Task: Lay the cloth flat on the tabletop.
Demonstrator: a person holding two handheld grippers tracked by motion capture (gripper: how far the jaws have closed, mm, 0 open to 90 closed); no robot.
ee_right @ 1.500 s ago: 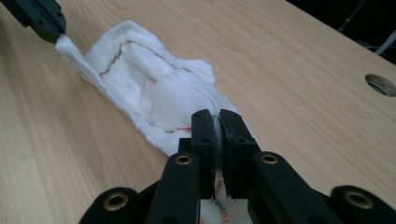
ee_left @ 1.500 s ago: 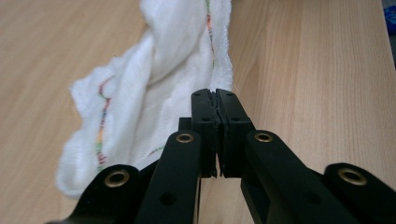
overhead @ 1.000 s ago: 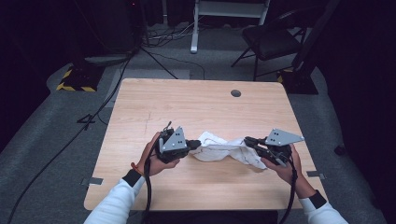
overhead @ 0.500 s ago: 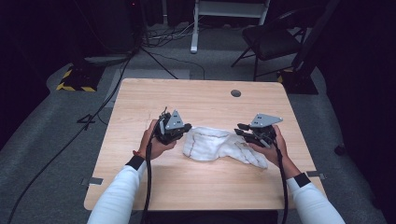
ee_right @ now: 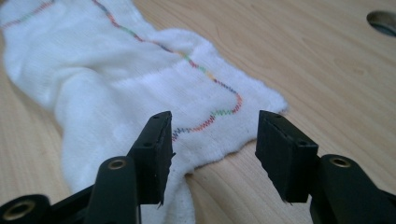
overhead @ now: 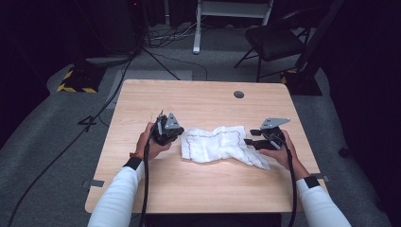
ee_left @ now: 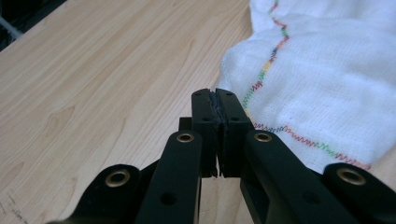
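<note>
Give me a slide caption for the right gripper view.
Right gripper, just opened, poised over the edge of a white cloth with rainbow stitching on a wooden table.

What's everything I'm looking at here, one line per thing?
Cloth: one, white with a multicoloured stitched edge, lying crumpled mid-table between the tongs.
Table: one, light wood, centre of the view, with a round hole near its far edge.
Chair: one, dark, on the floor beyond the table.
Floor cables: several, black, on the grey carpet behind the table.
Left tongs: one, black, shut, at the cloth's left edge.
Right tongs: one, black, jaws just been opening, apart above the cloth's right end.
Sleeves: two, white, at the bottom.
</note>
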